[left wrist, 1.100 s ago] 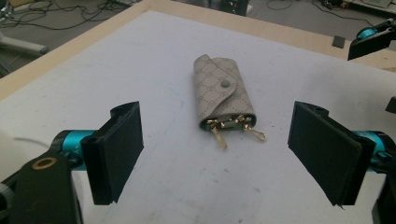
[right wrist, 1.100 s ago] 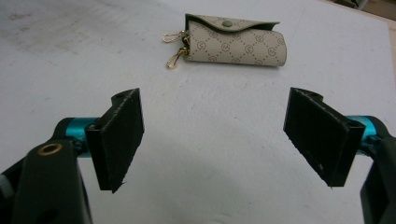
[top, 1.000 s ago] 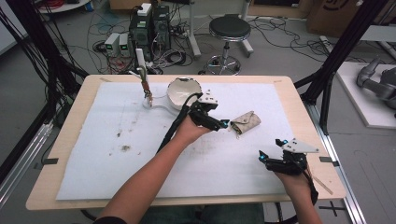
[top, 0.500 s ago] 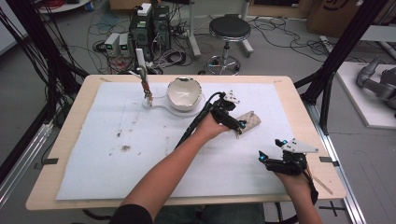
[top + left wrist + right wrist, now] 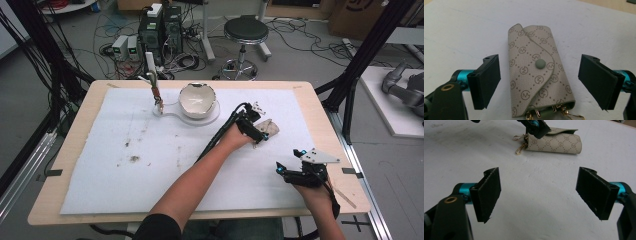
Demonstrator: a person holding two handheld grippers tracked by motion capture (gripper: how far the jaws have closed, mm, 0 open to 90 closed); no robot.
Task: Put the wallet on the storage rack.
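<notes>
A: Left hand-held gripper (image 5: 260, 131) pose?

B: It's held far fwd over the desk's (image 5: 80, 130) right half, forearm stretched diagonally from the bottom edge of the high view. Jaws are spread wide apart, one on each side of the key pouch (image 5: 537, 72), neither pad touching it. In the left gripper view the pouch is seen lying flat between the jaws, flap snapped shut w/ a round stud, gold clips sticking out at the near end.

A: Right hand-held gripper (image 5: 292, 172)?

B: It's kept low near the desk's front right corner, wrist bent in, grey three-cornered plate on top. Jaws are also set wide apart, w/ nothing between them. The pouch (image 5: 555, 142) is seen well ahead of it in the right gripper view, w/ the other gripper's tip at its clip end.

A: Surface & room?

B: The desk is covered w/ a white sheet (image 5: 150, 165), stained w/ dark specks on its left part. A white bowl (image 5: 197, 100) on a flat base is placed at the back centre, a small stand (image 5: 156, 97) just beside it. Beyond the desk, a round stool (image 5: 245, 30), PC boxes (image 5: 160, 25) & loose cables are seen on the floor.
</notes>
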